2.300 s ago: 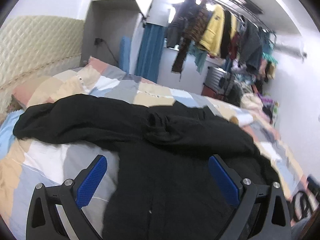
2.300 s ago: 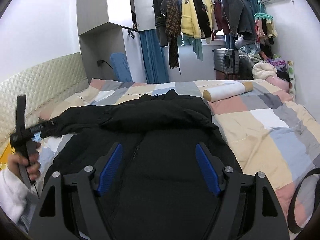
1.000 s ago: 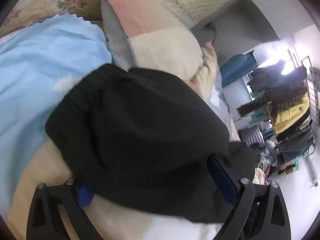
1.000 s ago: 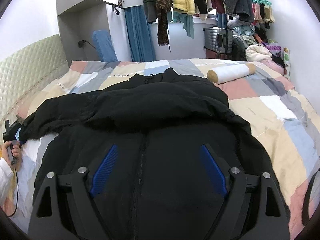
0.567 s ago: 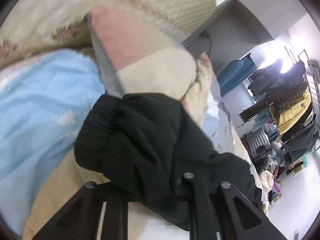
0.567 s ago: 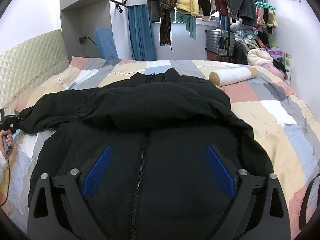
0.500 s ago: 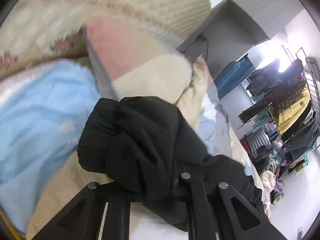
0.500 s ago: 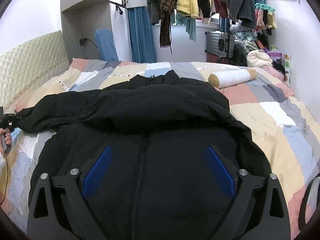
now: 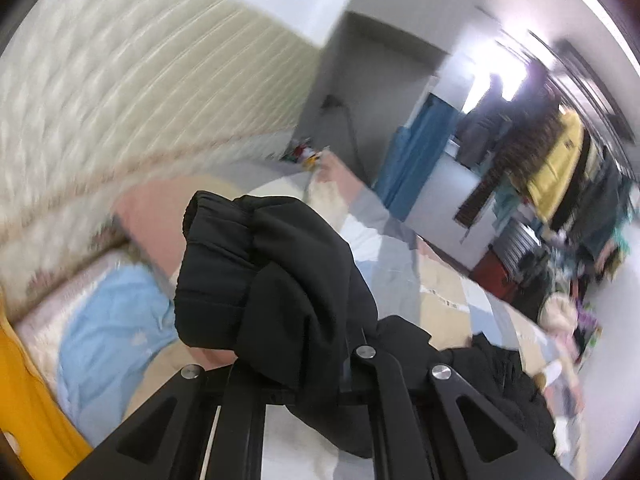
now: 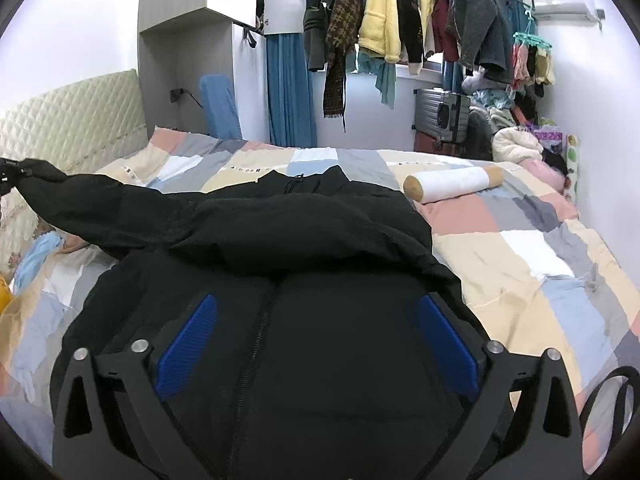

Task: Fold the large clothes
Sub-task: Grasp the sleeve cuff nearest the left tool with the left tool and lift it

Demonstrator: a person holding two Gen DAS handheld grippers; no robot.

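Sleeve (image 9: pixel 256 272) of black jacket (image 10: pixel 304 248) is pinched in left hand-held gripper (image 9: pixel 304 376), jaws pressed together on the fabric just behind the cuff. Cuff end bunches up over the jaws w/ the rest of the sleeve trailing off to the right. In right wrist view the same sleeve (image 10: pixel 80 196) stretches up and off the bed toward the far left edge, clear of the quilt (image 10: pixel 540 264), and the left hand-held gripper (image 10: pixel 6 178) shows only as a dark bit at the frame edge.

Right hand-held gripper (image 10: pixel 316 344) hovers over the jacket's front, blue pads (image 10: pixel 188 344) spread wide and opening further. Zip line runs between them, but whether pads touch the cloth can't be told. Jacket body lies flat, zip side up, on the bed, collar toward the far side.

Bed has a patchwork quilt in pink, grey, cream, blue. Cream quilted headboard (image 10: pixel 68 120) on the left, light blue cloth (image 9: pixel 108 320) near it. White roll pillow (image 10: pixel 452 182) lies on the quilt right of the jacket, apart from it. Back wall: blue curtain (image 10: pixel 288 92), rail of hanging clothes (image 10: pixel 400 12) incl. a yellow coat, grey suitcase (image 10: pixel 440 114) below, heap of clothes in the right corner. Left wrist view is motion-blurred.
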